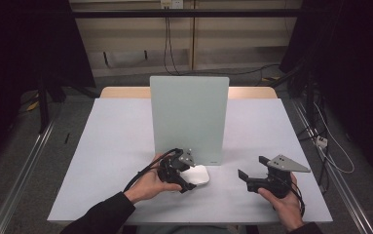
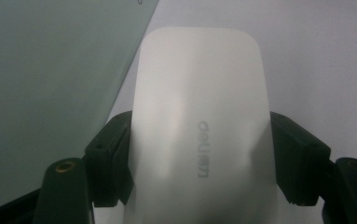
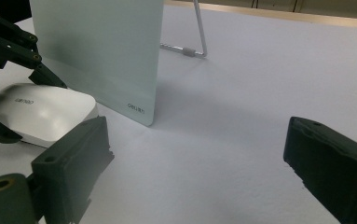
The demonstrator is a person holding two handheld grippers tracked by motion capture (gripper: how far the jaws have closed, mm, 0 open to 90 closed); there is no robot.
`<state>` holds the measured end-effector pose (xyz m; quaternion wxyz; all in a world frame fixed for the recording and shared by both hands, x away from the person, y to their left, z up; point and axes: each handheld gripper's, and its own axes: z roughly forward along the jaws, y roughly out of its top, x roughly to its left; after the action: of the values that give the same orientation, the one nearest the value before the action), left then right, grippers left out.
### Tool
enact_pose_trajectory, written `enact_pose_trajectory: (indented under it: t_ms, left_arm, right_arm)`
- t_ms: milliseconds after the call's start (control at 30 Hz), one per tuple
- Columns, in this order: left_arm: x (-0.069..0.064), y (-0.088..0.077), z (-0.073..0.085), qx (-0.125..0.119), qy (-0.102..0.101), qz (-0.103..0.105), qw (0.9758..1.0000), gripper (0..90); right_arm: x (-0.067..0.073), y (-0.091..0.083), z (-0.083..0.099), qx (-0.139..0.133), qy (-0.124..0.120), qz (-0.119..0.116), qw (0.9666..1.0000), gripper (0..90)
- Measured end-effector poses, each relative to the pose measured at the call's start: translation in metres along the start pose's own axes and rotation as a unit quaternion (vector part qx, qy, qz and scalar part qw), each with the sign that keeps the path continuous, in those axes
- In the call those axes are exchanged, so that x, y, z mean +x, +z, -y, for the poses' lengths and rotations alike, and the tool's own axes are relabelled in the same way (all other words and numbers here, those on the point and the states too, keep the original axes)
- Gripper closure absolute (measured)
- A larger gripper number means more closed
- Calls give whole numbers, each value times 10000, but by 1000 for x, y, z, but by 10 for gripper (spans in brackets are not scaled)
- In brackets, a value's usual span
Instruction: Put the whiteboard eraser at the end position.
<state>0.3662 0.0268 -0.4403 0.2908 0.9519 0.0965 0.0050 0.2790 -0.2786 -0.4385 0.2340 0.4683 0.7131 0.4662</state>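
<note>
A white rounded pad marked "deli" lies on the table just in front of an upright pale green board. My left gripper is shut on it, its black pads pressing both long sides of the pad. My right gripper is held to the right of the board, low over the table, open with nothing between its jaws. In the right gripper view the wide-apart jaws of that gripper frame bare table, with the pad and the board at the left.
The board leans on a thin wire stand behind it. The table has a pale grey top with a wooden strip along its far edge. Dark curtains, cables and floor rails surround it.
</note>
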Motion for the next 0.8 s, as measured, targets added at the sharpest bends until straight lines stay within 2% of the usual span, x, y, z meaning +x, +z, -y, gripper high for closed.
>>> enact_pose_trajectory:
  t_ms: [200,233,267,367,433,533,600,700,800]
  left_arm:
    - [-2,0,1,-17,16,-81,10000,288]
    - [-2,0,1,-2,2,-144,9999,279]
    - [-2,1,1,-110,-77,-147,9998,256]
    - [0,0,1,-95,-111,-93,9999,203]
    - [1,-1,2,-190,-221,-92,9995,168]
    - [2,-5,2,-348,-264,-84,9990,119]
    - [1,-8,2,-448,-263,-166,9985,86]
    - [1,-15,2,-683,-319,-336,9966,71]
    - [1,-22,5,-1055,-443,-472,9923,70]
  right_arm:
    - [0,2,-1,7,-7,7,10000,68]
    - [1,2,-1,3,-7,6,10000,68]
    - [1,2,-1,4,-9,3,10000,68]
    - [0,2,-1,1,-2,4,10000,68]
    - [-1,2,-1,-2,8,-6,10000,68]
    - [-1,3,-1,-3,12,1,10000,68]
    - [-1,3,-1,0,16,-15,10000,68]
    - [0,3,-1,-2,24,-22,10000,68]
    - [0,3,-1,2,13,-12,10000,68]
